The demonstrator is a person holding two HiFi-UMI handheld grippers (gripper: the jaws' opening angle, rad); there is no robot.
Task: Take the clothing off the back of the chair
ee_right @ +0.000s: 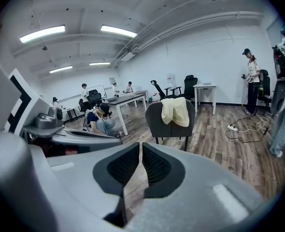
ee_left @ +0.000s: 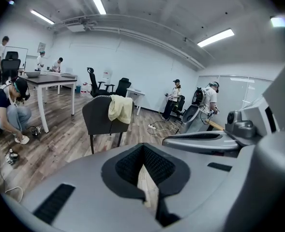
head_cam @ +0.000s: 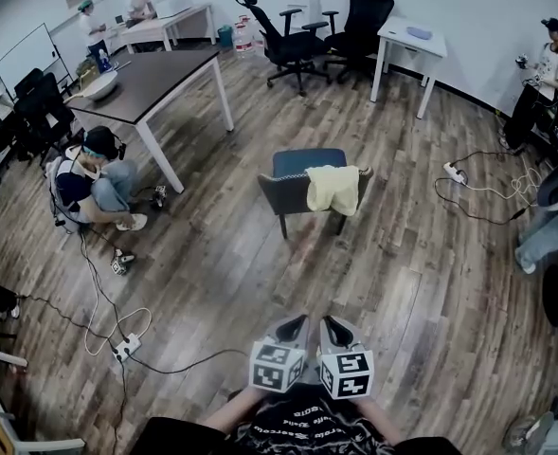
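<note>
A pale yellow garment (head_cam: 333, 190) hangs over the back of a dark grey chair (head_cam: 297, 186) in the middle of the wooden floor. The same garment (ee_left: 120, 108) (ee_right: 175, 111) shows straight ahead in both gripper views, draped on the chair (ee_left: 101, 117) (ee_right: 170, 122). My left gripper (head_cam: 295, 328) and right gripper (head_cam: 333, 330) are side by side near the bottom of the head view, well short of the chair. Both are shut with nothing between the pads.
A person (head_cam: 97, 186) crouches on the floor at the left beside a dark table (head_cam: 155, 79). Cables and a power strip (head_cam: 125, 349) lie at the lower left, another strip (head_cam: 455, 172) at the right. Office chairs (head_cam: 293, 41) and a white desk (head_cam: 409, 44) stand at the back.
</note>
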